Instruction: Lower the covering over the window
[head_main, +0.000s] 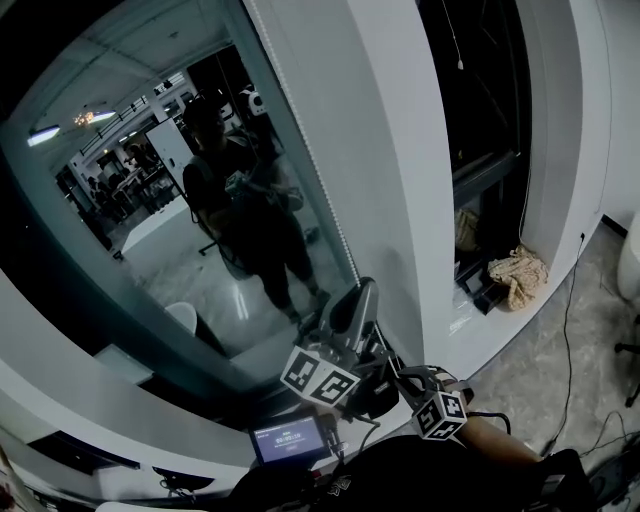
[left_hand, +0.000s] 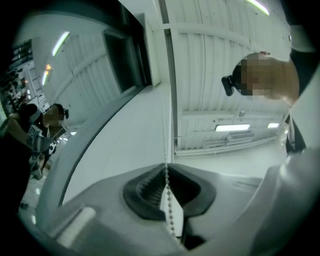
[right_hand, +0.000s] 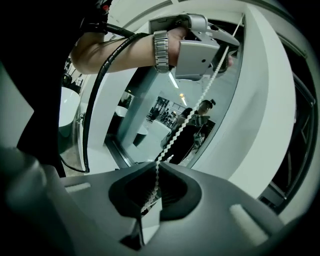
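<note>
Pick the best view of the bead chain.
Right gripper view: the bead chain runs from the left gripper into the right gripper. Left gripper view shows it pinched between closed jaws; head view, a faint line.

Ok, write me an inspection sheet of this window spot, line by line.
Surface: white window ledge, glossy.
Job's things: bead chain runs up beside the window glass; no covering seen over the glass.
Clutter: crumpled cloth at the foot of the right-hand opening.
Grippers: left gripper and right gripper both shut on the bead chain, left higher.
Cables: thin black cable trailing to the floor.
Surroundings: a room and a person reflected in the glass.
</note>
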